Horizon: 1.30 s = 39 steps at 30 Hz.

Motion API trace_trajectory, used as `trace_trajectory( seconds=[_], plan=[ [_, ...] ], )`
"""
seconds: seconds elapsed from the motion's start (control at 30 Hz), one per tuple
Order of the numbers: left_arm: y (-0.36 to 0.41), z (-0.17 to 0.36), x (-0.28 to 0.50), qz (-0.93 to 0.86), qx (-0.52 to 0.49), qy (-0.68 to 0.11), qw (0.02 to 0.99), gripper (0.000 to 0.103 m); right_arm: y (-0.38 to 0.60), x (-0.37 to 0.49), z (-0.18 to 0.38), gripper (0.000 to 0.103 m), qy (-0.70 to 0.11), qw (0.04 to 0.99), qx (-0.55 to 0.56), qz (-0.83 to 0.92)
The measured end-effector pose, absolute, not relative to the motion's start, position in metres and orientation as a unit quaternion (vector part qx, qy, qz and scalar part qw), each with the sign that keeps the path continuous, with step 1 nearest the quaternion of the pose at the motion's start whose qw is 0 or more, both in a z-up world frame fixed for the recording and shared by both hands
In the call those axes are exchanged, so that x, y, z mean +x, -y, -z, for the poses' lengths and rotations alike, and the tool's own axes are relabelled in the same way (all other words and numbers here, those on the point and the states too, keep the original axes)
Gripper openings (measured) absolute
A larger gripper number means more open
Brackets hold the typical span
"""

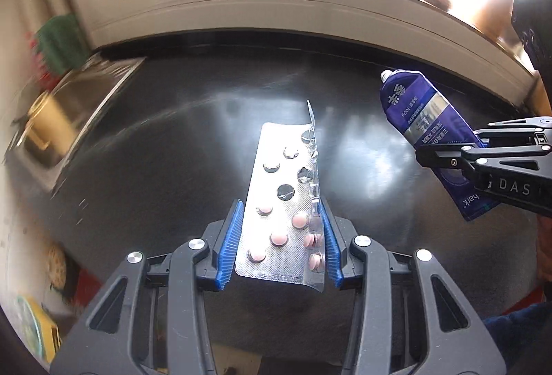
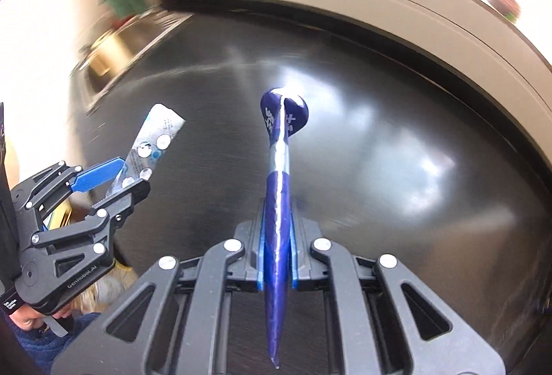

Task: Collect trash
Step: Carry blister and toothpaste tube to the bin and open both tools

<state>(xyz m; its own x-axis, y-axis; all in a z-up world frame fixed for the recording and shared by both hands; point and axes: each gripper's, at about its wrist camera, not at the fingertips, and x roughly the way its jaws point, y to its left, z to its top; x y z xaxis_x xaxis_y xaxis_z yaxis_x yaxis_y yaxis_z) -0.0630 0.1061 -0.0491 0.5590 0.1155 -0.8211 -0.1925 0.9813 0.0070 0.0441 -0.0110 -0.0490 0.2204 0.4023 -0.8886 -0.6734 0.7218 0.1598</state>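
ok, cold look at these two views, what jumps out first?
The left gripper is shut on a silver blister pack, held above the dark countertop; pink pills fill its near end, the far pockets are popped. To its right, the right gripper is shut on a flattened purple tube, white cap pointing away. A steel sink sits far left, blurred.

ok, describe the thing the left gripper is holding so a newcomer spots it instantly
Over the dark glossy countertop, the left gripper is shut on a blister pack between blue pads. It is a flat silver foil strip with pink pills near the gripper and burst pockets farther out, unlike the purple tube in the right gripper.
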Motion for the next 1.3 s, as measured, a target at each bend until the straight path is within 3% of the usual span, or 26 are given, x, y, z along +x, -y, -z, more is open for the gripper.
trace_trajectory(
  seconds=[0.37,0.63,0.97,1.3],
  plan=[
    [-0.229,0.082,-0.217,-0.294,-0.174,-0.461,0.819,0.042,-0.187,-0.08,0.073,0.011,-0.504,0.612,-0.247,-0.558],
    [-0.282,0.125,-0.304,-0.387,-0.255,-0.462,0.756,0.042,-0.278,-0.176,0.102,0.011,-0.514,0.501,-0.295,-0.631],
    [-0.35,0.198,-0.335,-0.421,-0.314,-0.465,0.713,0.042,-0.384,-0.22,0.178,0.011,-0.557,0.467,-0.325,-0.605],
    [-0.373,0.232,-0.345,-0.415,-0.327,-0.484,0.698,0.042,-0.403,-0.217,0.22,0.011,-0.57,0.461,-0.351,-0.582]
  ],
)
